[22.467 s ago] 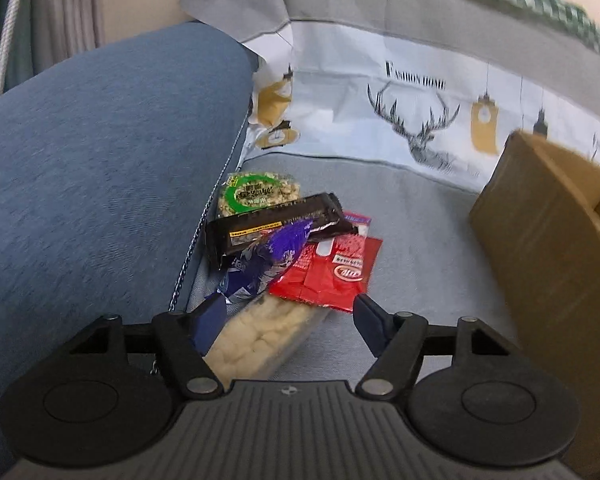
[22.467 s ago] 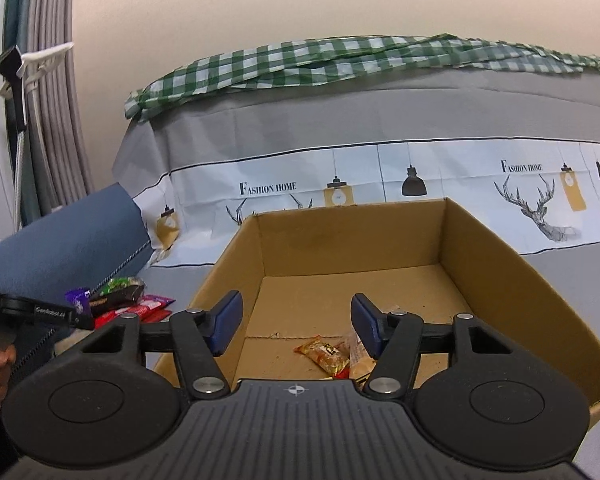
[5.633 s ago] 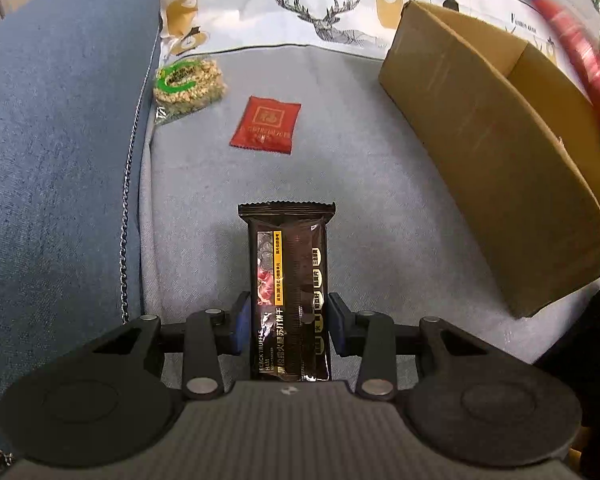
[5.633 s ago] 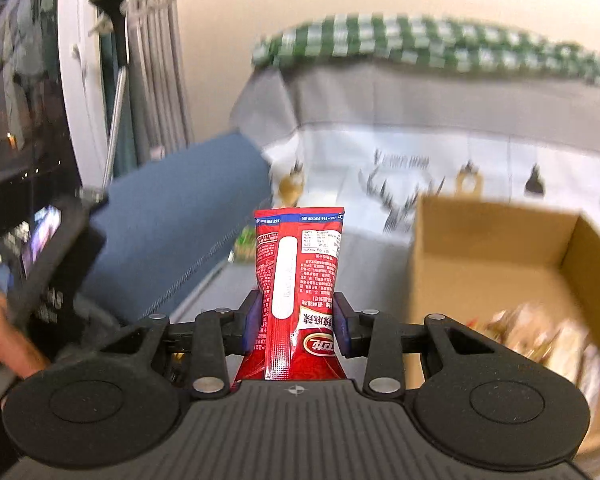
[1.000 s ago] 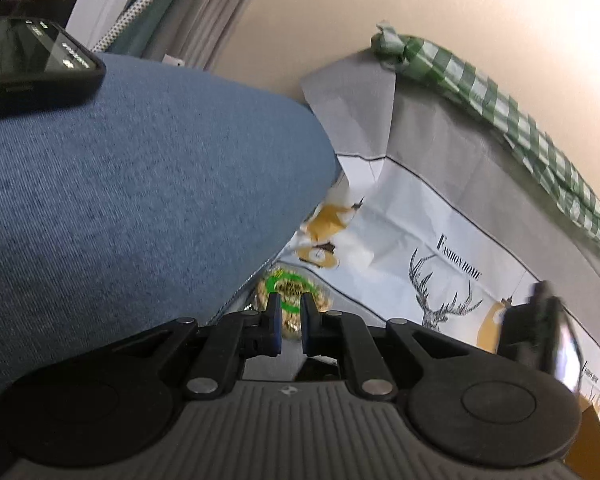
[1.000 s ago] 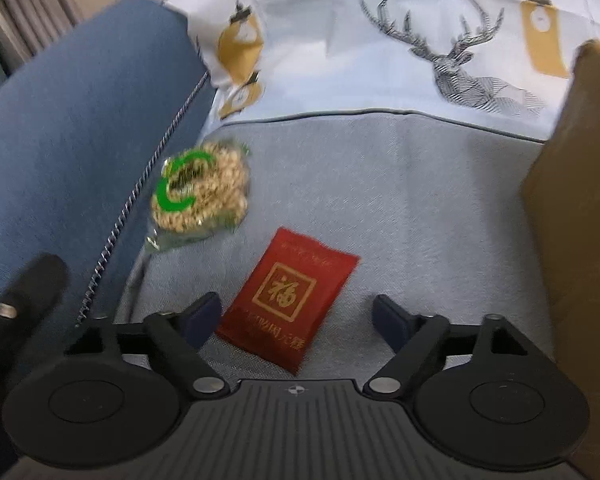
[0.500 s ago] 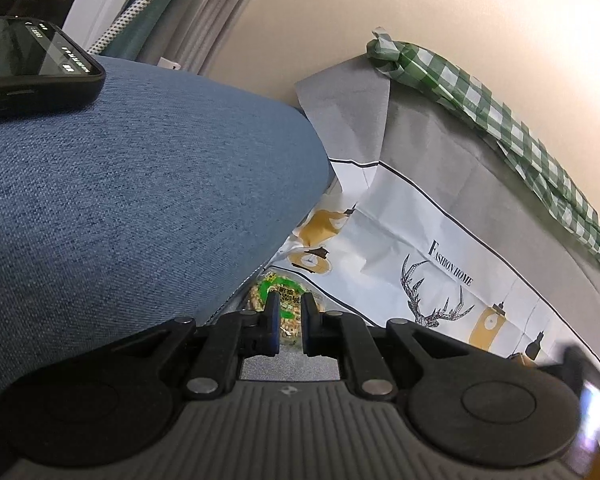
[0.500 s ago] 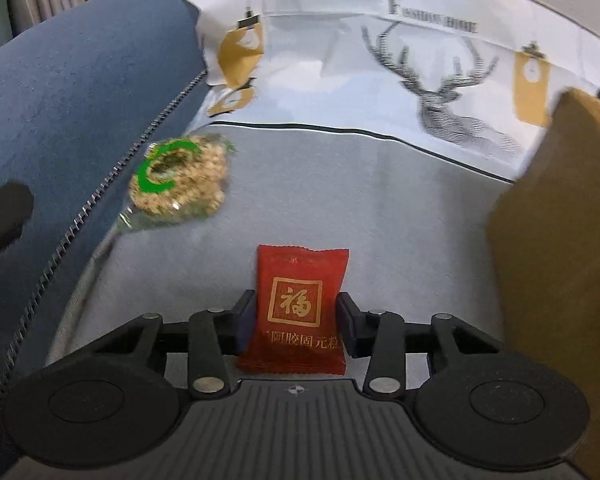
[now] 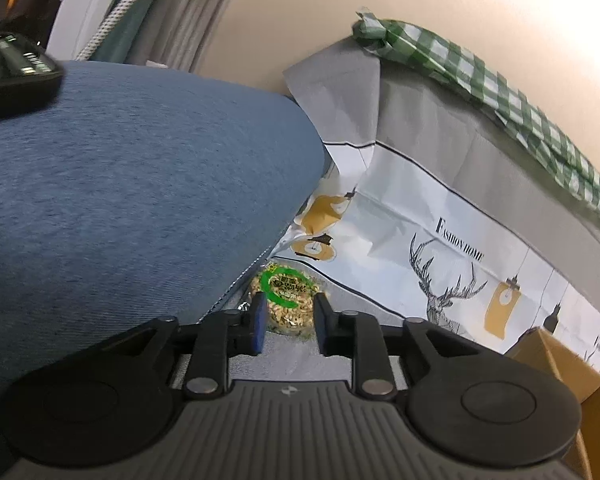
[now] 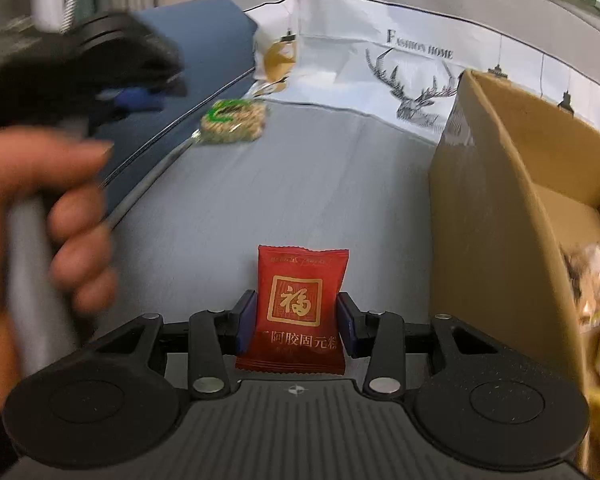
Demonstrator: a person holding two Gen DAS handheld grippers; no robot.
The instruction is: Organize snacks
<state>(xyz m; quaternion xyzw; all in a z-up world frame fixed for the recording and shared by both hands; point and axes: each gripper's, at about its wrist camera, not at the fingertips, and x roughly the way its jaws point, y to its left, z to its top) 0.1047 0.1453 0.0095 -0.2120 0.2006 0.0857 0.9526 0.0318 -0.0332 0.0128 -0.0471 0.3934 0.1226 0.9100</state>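
1. Red packet [image 10: 301, 307] is clamped between the right gripper [image 10: 296, 326] fingers, beside the box [image 10: 496, 184]
2. Left gripper [image 9: 288, 326], jaws parted and empty, frames the green-ringed snack [image 9: 287, 295] lying by the blue cushion [image 9: 120, 184]

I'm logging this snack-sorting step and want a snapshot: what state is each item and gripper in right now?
Red packet: upright, clamped between the right gripper's fingers.
Right gripper: shut on the red packet.
Left gripper: partly open, holding nothing, aimed at the green-label snack.
Green-label snack: lying on the sofa seat, not gripped.
Cardboard box: open-topped, snacks inside.
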